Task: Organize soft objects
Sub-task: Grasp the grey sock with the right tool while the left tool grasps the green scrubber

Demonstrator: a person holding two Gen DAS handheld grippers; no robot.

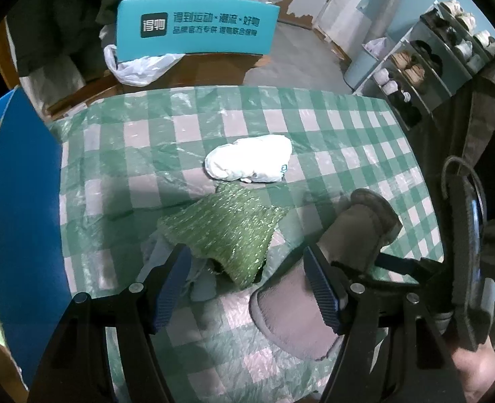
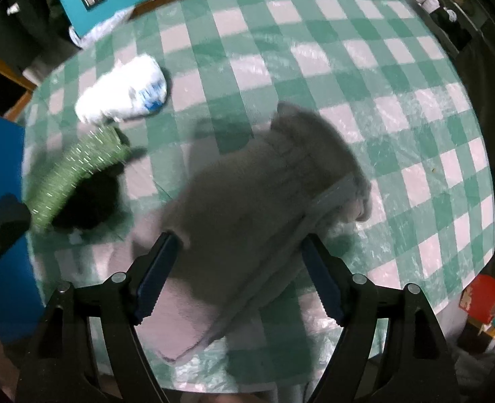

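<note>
Straddling grey slipper: right gripper (image 2: 237, 277), jaws wide, pads not pressing the slipper (image 2: 247, 201).
Left gripper (image 1: 247, 285): wide open, empty, above green cloth (image 1: 227, 231).
Beyond: white bundle (image 1: 249, 163) on checked tablecloth (image 1: 348, 127).

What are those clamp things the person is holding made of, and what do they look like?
Each tool, left gripper and right gripper, has black plastic linkage arms joined by silver rivets, ending in two blue ribbed pads. Beside the left one, a dark handle carries a looped grey cord.
</note>
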